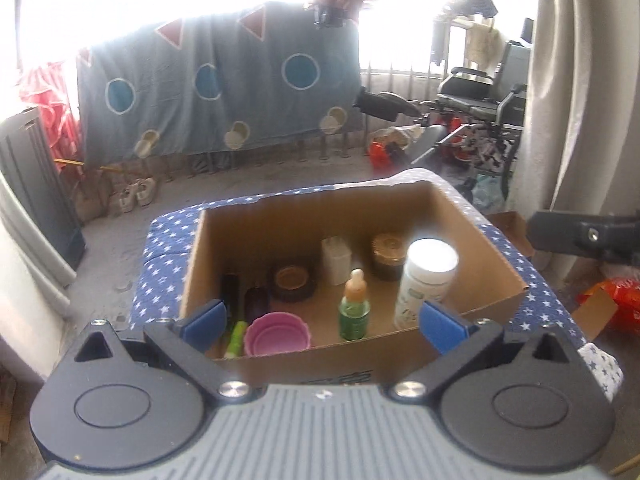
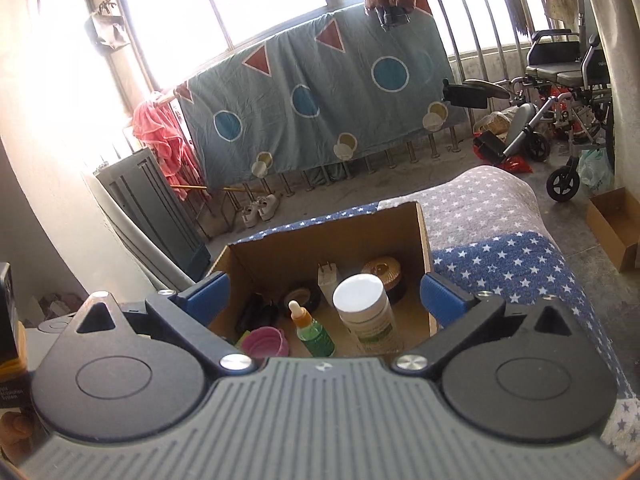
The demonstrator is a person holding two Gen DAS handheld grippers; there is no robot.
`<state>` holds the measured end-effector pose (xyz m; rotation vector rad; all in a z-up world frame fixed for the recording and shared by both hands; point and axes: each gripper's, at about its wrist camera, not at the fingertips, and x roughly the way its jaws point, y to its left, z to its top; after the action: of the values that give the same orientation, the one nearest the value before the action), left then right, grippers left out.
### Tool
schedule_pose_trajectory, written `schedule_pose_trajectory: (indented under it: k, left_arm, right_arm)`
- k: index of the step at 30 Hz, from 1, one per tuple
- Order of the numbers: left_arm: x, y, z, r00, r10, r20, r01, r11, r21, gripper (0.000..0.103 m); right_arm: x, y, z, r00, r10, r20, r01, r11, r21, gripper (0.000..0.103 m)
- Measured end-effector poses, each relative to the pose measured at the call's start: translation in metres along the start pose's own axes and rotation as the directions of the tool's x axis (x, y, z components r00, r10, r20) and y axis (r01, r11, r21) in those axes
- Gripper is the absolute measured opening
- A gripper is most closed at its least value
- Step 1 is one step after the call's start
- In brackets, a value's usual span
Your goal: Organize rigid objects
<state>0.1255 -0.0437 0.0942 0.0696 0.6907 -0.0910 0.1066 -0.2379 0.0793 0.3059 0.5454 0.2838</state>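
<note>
Nearest the lens, the left gripper (image 1: 324, 322) stands with its blue-padded jaws spread wide and nothing between them; the right gripper (image 2: 325, 300) is likewise wide apart and empty. Both hover short of an open cardboard box (image 1: 496, 280), rectangular and matte brown, resting on a blue star-printed cloth (image 1: 168, 264). Inside, toward 6 o'clock of the left view, a green dropper bottle (image 1: 354, 312) stands upright, its long axis vertical and its orange bulb up. At its 3 o'clock a white-capped cylindrical bottle (image 1: 424, 280) also stands upright. At 9 o'clock a pink scalloped lid (image 1: 278, 334) lies flat, beside dark tubes at the left wall. Toward 12 o'clock sit a round black tin (image 1: 294, 282), a white plug adapter (image 1: 336, 260) and a gold-topped jar (image 1: 388, 256). Beyond is a dusty concrete floor, a blue sheet (image 1: 224, 80) over a railing, and a wheelchair (image 2: 560, 92).
</note>
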Motion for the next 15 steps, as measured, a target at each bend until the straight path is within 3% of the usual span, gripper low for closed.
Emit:
schedule_pose_trajectory:
  k: [3, 6, 15]
  left_arm:
    - [0.007, 0.012, -0.003, 0.998, 0.065, -0.024, -0.066, 0.997, -0.031, 0.103]
    - [0.021, 0.018, -0.003, 0.993, 0.079, -0.092, -0.082, 0.996, -0.027, 0.103]
    - [0.026, 0.025, -0.006, 0.982, 0.128, -0.138, -0.14, 0.987, -0.076, 0.103]
  right_arm:
    - [0.003, 0.01, -0.014, 0.997, -0.073, -0.023, 0.073, 0.997, -0.031, 0.102]
    - [0.014, 0.022, -0.028, 0.987, -0.149, -0.065, 0.143, 0.986, -0.088, 0.102]
    - [0.062, 0.058, -0.046, 0.959, -0.229, -0.168, 0.192, 0.959, -0.209, 0.102]
